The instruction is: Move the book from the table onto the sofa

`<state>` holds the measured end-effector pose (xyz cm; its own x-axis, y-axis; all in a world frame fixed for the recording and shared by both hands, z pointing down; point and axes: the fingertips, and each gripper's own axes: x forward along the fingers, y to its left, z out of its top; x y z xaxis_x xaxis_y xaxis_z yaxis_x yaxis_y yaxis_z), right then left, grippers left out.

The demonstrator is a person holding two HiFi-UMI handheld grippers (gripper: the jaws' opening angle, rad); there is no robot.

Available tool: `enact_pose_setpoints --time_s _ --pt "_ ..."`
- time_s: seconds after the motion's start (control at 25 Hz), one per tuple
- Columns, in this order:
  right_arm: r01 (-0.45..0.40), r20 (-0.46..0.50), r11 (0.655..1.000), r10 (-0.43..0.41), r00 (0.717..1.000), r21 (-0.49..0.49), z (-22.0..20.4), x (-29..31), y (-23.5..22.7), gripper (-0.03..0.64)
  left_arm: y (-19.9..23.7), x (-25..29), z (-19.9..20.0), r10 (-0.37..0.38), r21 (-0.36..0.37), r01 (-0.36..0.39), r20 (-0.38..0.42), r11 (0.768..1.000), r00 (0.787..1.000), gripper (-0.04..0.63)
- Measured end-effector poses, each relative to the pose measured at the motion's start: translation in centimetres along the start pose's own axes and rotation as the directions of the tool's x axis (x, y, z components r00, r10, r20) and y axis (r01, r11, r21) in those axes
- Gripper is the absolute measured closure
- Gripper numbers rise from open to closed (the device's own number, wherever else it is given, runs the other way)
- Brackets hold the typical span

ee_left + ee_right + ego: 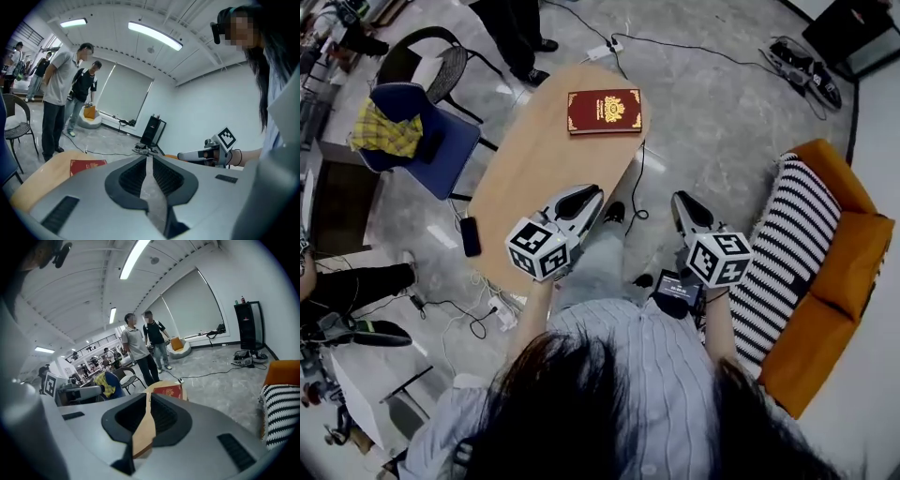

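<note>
Hovering pressed together and empty, my left gripper [592, 193] is over the table's [520, 178] near edge, my right gripper [682, 200] over open floor; the red book [605, 112] lies at the table's far end.

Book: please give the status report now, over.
Left gripper shut, empty. Right gripper shut, empty. Book flat at far end of table, untouched. Nothing in the way.

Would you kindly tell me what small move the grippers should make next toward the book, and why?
Probably reach both forward toward the red book and start opening the jaws. The book lies untouched at the far end of the wooden table, while the left gripper and right gripper hover short of it, both shut and empty.
</note>
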<state>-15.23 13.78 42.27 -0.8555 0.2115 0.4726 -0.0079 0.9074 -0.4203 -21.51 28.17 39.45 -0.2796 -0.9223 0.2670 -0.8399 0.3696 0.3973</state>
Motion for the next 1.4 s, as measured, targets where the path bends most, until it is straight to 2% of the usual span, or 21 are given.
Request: enact_pose_setpoints --time_s 0.2,0.48,0.64,0.76,0.92,1.16,1.4 --pt "0.026 -0.041 0.999 -0.025 0.999 0.026 3.2 5.6 -2.2 0.578 6.6 2.9 2.2 0.0 -0.039 0.0 -0.002 0.999 1.0 0.557" --pt "0.059 -0.08 0.996 -0.054 0.995 0.061 6.7 12.0 -4.5 0.578 14.2 6.8 2.5 -0.073 -0.074 0.068 -0.065 0.995 0.995 0.52" --pt "0.093 -0.121 0.995 -0.089 0.989 0.028 7.7 15.3 -6.0 0.578 17.7 8.6 2.0 -0.114 -0.109 0.104 -0.09 0.989 0.989 0.52" --pt "0.085 -0.136 0.996 -0.084 0.987 0.005 8.1 17.1 -6.2 0.578 20.1 9.4 1.3 -0.127 -0.119 0.113 -0.115 0.986 0.985 0.52" --pt "0.056 -0.171 0.998 -0.059 0.984 -0.023 7.8 19.0 -6.5 0.578 22.7 9.9 0.1 -0.107 -0.123 0.09 -0.142 0.988 0.984 0.52" --pt "0.001 -0.24 0.999 -0.01 0.971 -0.038 8.0 23.0 -7.9 0.578 26.6 10.9 -0.9 -0.029 -0.169 0.007 -0.13 0.986 0.991 0.52" --pt "-0.085 -0.322 0.995 0.066 0.945 -0.047 7.1 28.4 -10.0 0.577 29.1 12.3 -3.9 0.025 -0.216 -0.07 -0.205 0.974 0.979 0.461"
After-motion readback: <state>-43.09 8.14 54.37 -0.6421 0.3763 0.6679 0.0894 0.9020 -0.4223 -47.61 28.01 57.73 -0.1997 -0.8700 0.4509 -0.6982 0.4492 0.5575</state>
